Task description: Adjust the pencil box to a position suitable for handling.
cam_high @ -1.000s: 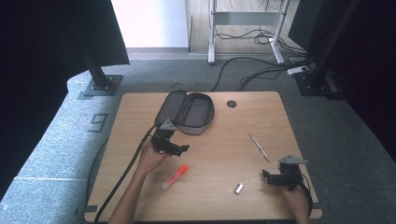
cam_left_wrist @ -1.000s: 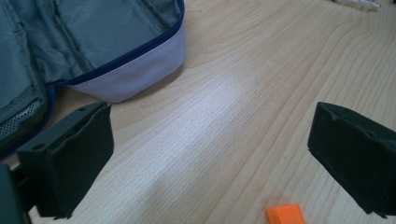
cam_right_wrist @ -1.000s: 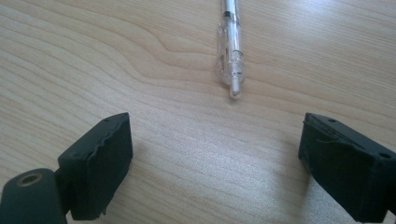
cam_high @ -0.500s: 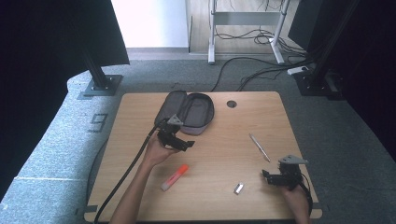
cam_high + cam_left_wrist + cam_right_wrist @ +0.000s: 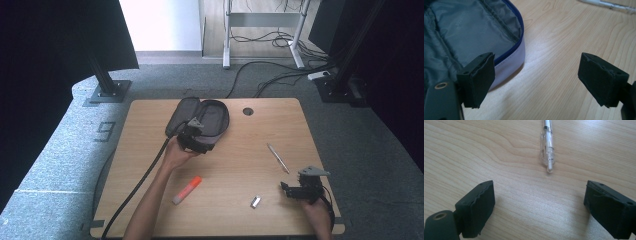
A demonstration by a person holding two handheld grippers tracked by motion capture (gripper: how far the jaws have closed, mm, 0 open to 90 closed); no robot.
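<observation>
Left gripper (image 5: 196, 142) is sitting at the near rim of the open grey pencil case (image 5: 212, 117) on the far-left part of the wooden table (image 5: 150, 150); in the left gripper view its jaws are spread wide, one jaw tip overlapping the case's blue-zippered edge (image 5: 517, 45), the other over bare wood, nothing pinched between them. The jaws have just been closing a little, but the pads are not pressing on the rim yet. The case is lying unzipped with its grey lining (image 5: 474, 27) showing, and no item can be seen inside the part that shows. Right gripper (image 5: 300, 191) is resting near the table's front right corner, jaws spread and empty, pointing at the clear pen (image 5: 547, 147) lying just ahead of it on the wood, apart from both jaws. Loose items lying out on the table: the pen (image 5: 277, 158), an orange-capped marker or glue stick (image 5: 187, 190) near the front middle, and a small silver piece (image 5: 255, 201), too small to identify. Judgement: packing is at the very start, the case is open and is being steadied, nothing is loaded yet; all three items are waiting to go in, then the zip is closing it up.
</observation>
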